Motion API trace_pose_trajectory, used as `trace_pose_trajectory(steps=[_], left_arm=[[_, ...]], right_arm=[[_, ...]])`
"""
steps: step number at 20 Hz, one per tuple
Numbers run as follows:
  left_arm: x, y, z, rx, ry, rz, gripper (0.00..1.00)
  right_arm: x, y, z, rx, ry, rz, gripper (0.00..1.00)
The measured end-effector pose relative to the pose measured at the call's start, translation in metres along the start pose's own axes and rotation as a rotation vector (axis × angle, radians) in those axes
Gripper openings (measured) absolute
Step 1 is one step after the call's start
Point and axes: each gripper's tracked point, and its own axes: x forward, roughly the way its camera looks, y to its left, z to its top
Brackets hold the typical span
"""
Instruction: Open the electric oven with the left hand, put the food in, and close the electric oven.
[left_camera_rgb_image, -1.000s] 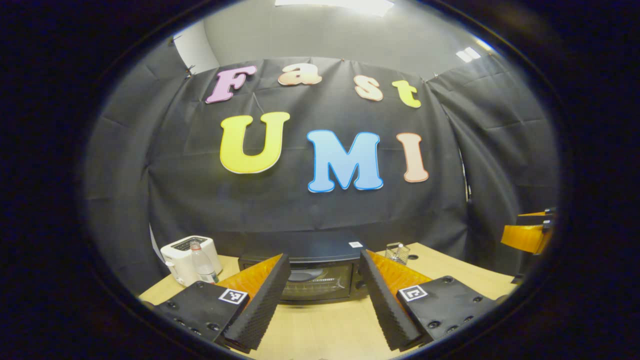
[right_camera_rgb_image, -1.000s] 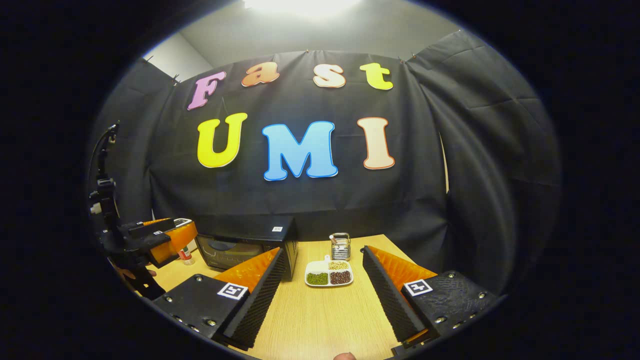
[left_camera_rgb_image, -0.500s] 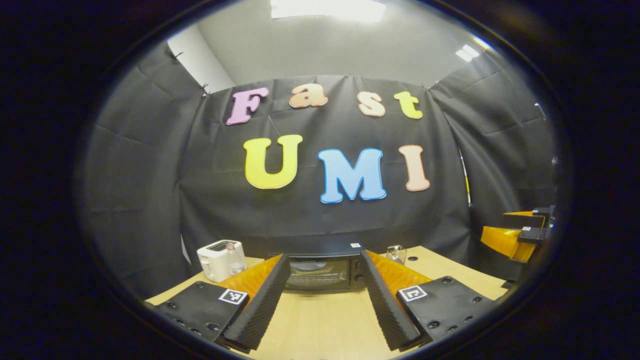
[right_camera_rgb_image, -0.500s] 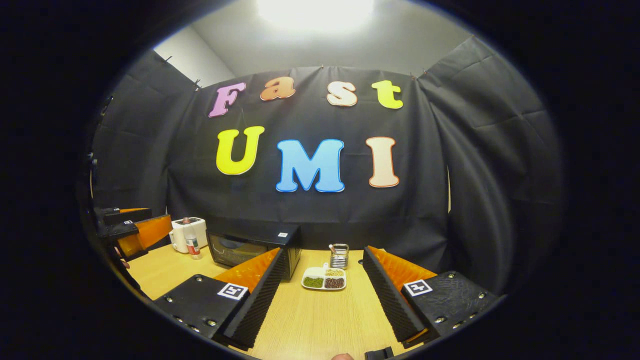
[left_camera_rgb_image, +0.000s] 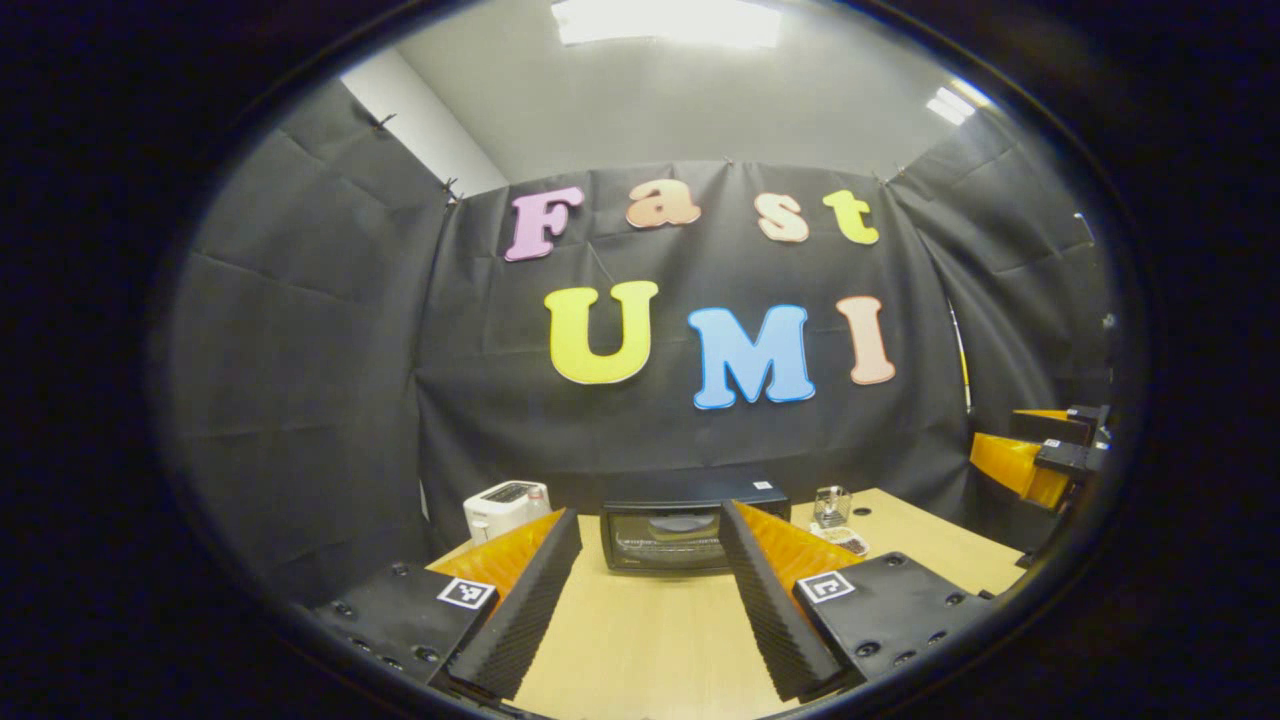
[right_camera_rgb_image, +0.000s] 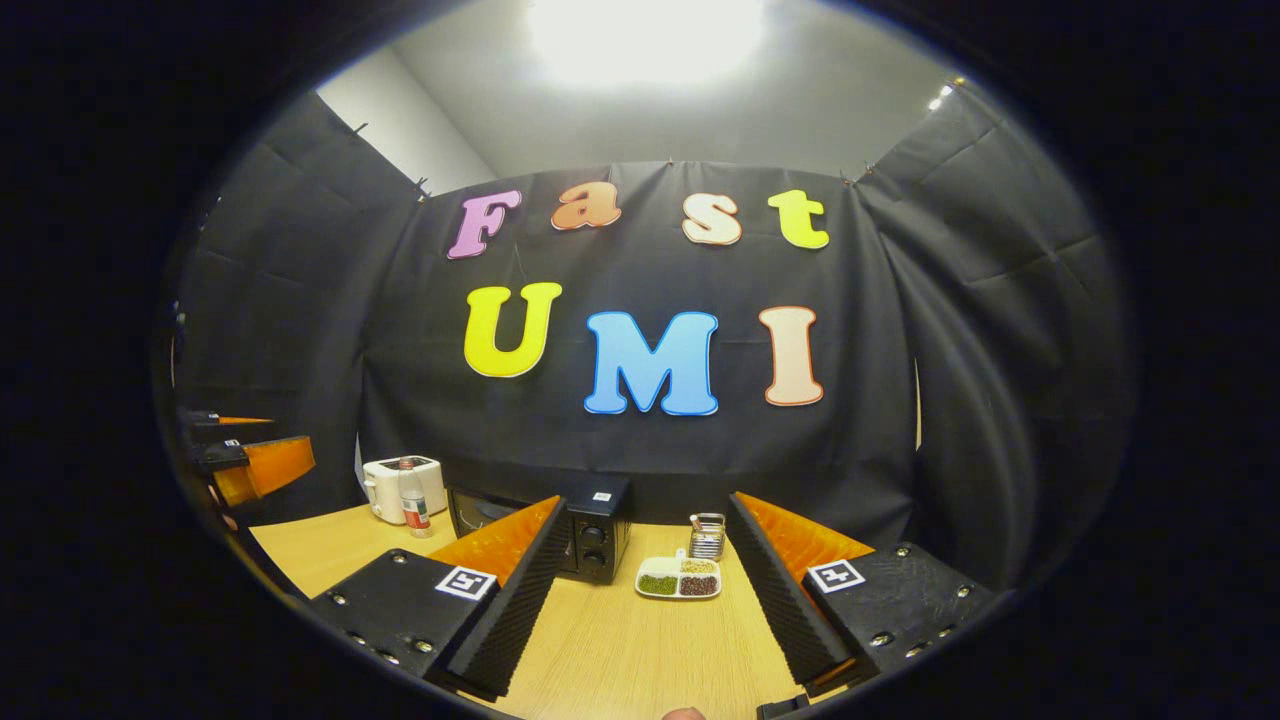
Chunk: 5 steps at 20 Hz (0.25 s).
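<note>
Taking the oven (left_camera_rgb_image: 690, 535) as the landmark and going left to right in the left gripper view. Well left of the oven, a white toaster (left_camera_rgb_image: 505, 506) on the table (left_camera_rgb_image: 640, 640), smaller and farther off than a second ago. Nearer the camera, left gripper (left_camera_rgb_image: 648, 600) spread wide, nothing between its fingers, framing the oven from well back; pulled away from the oven since the last second, when the oven sat close between the fingertips. Oven door shut. Just right of the oven, a small metal rack (left_camera_rgb_image: 831, 505), and in front of that the edge of a food plate (left_camera_rgb_image: 848, 540), hidden a second ago. Far right of the oven, off the table edge, the other gripper's orange finger (left_camera_rgb_image: 1015, 462), higher and nearer than before.

Now the right gripper view. Far left of the oven (right_camera_rgb_image: 560, 530), the left gripper (right_camera_rgb_image: 250, 465) held up over the table's (right_camera_rgb_image: 620, 650) edge, moved away from the oven since a second ago. Toaster (right_camera_rgb_image: 400, 485) and a bottle (right_camera_rgb_image: 412, 510) just left of the oven, both unblocked now. Right gripper (right_camera_rgb_image: 650, 610) likewise spread wide and empty, drawn back too. Between its fingers, right of the oven and apart from it, the white divided plate (right_camera_rgb_image: 680, 578) with green, dark and pale beans, resting on the table. Metal rack (right_camera_rgb_image: 707, 535) just behind the plate.
</note>
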Motion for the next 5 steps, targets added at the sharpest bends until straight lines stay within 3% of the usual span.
trace_pose_trajectory(steps=[2, 5], left_arm=[[-0.004, 0.011, -0.003, -0.02, 0.011, 0.015, 0.94], [-0.007, 0.027, -0.002, -0.044, 0.014, 0.036, 0.98]], right_arm=[[-0.004, 0.01, 0.005, 0.007, -0.014, 0.004, 0.98], [-0.005, 0.021, 0.009, 0.021, -0.023, 0.009, 0.98]])
